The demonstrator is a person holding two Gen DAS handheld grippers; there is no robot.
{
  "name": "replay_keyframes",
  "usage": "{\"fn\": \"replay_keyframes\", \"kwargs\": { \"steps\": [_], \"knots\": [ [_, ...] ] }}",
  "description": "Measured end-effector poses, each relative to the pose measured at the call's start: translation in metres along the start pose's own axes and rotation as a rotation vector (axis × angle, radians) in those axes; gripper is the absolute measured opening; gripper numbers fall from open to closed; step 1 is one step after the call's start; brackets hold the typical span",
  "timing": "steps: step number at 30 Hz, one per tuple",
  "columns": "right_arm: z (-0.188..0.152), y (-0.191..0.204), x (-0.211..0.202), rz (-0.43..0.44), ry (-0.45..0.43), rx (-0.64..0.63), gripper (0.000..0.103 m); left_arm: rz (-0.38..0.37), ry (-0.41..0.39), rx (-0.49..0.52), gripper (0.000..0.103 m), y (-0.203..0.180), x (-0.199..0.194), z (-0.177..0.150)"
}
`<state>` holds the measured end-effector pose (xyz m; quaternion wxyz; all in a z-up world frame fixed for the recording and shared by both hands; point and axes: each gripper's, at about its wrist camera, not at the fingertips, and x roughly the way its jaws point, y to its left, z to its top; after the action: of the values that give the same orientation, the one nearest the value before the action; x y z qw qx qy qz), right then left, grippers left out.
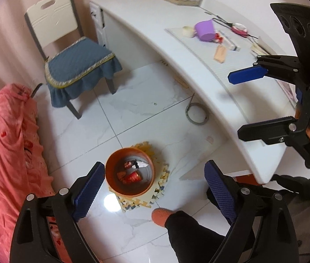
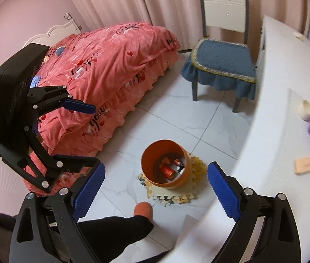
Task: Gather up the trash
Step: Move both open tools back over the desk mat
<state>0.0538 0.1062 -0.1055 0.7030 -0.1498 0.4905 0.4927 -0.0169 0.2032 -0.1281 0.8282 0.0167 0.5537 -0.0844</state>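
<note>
Left wrist view: round orange plastic bin (image 1: 130,171) on the tiled floor, red wrappers (image 1: 131,177) inside.
Left gripper (image 1: 152,188) above the bin, jaws wide, empty; right gripper (image 2: 156,186) likewise.

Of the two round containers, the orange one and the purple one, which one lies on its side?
The purple cup on the white desk lies on its side. The orange bin stands upright on the floor, mouth up.

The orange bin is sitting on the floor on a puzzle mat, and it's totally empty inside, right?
Not quite. The orange bin does sit on the floor on a puzzle mat, but it isn't empty: red wrappers and other scraps lie at the bottom. The left wrist view looks straight down into it, and the right wrist view shows them too.
</note>
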Motion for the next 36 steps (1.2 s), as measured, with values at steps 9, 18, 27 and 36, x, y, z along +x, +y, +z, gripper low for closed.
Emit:
{"fn": "replay_keyframes", "kwargs": {
  "steps": [9,18,27,36],
  "knots": [
    [-0.039,-0.042,-0.076,-0.079,-0.084,0.083,0.093,-0.024,-0.046,0.086,0.091,-0.052,-0.016,0.033],
    [-0.077,-0.085,-0.134,-0.160,-0.158,0.180,0.095,-0.066,-0.085,0.220,0.091,-0.111,-0.019,0.070],
    [-0.121,-0.137,-0.176,-0.239,-0.205,0.310,0.095,-0.122,-0.090,0.334,0.091,-0.163,-0.004,0.109],
    [-0.151,-0.193,-0.195,-0.292,-0.211,0.444,0.095,-0.156,-0.056,0.391,0.091,-0.191,0.026,0.149]
  ]
}}
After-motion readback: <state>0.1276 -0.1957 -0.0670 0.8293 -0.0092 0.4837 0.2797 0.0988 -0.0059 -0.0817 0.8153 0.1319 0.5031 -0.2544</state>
